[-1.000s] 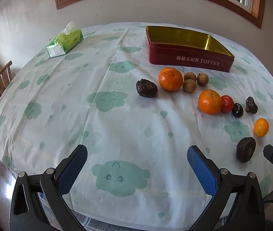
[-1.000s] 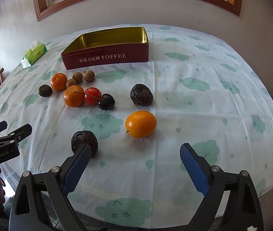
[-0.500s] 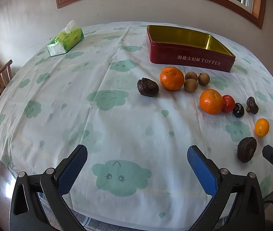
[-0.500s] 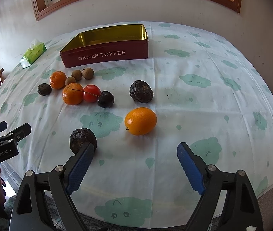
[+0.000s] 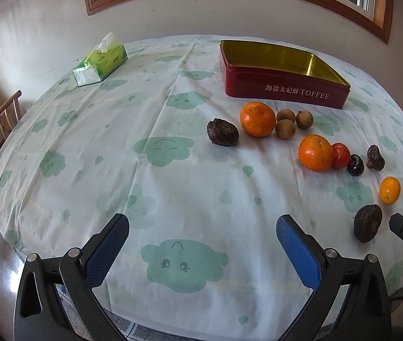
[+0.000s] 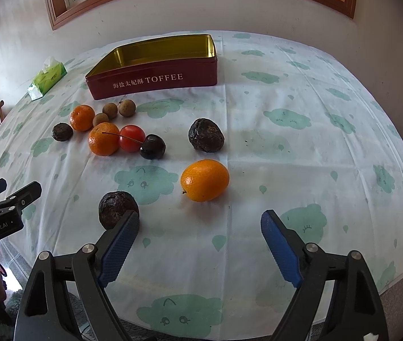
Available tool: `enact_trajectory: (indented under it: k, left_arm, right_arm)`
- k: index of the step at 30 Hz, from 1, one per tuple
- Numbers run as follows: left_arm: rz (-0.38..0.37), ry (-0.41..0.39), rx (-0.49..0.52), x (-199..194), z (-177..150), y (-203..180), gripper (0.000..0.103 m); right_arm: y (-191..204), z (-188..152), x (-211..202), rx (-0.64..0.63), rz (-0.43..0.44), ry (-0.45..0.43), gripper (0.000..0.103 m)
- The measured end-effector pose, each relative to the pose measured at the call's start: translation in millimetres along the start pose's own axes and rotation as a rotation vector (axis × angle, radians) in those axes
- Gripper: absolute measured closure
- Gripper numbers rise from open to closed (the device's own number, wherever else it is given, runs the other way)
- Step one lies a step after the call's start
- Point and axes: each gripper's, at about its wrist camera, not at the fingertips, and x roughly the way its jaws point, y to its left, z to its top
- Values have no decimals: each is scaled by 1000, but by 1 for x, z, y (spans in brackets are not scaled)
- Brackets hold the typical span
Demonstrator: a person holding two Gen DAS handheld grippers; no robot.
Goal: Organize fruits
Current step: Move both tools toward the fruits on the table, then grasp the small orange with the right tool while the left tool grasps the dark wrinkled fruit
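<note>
I have both tools parked over the near edge of the table, tilted down at the cloth, because nothing has been picked yet. The left gripper stands wide open over bare tablecloth with nothing between its pads. The right gripper is also spread wide and empty, having just narrowed slightly; its left pad sits in front of a dark wrinkled fruit, though I can't tell whether it touches it.

The fruit is all loose on the cloth: the kumquat is nearest ahead of the right gripper, a second dark fruit beyond it, then the cherry, tomato, two mandarins and three longans. The red toffee tin stands open and empty behind them, presumably the destination. I judge the kumquat the natural first grab.
</note>
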Motion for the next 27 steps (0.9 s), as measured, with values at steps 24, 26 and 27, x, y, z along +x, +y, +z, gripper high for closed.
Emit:
enact_trajectory:
  k: [24, 26, 27]
  left_arm:
    - [8, 15, -14, 15, 2, 7, 12]
    - [7, 17, -15, 16, 2, 7, 13]
    - [7, 17, -16, 17, 2, 8, 14]
  right_arm:
    - [-9, 14, 29, -6, 6, 39, 31]
    - [-9, 15, 31, -16, 5, 39, 39]
    - [-8, 16, 32, -20, 8, 41, 42]
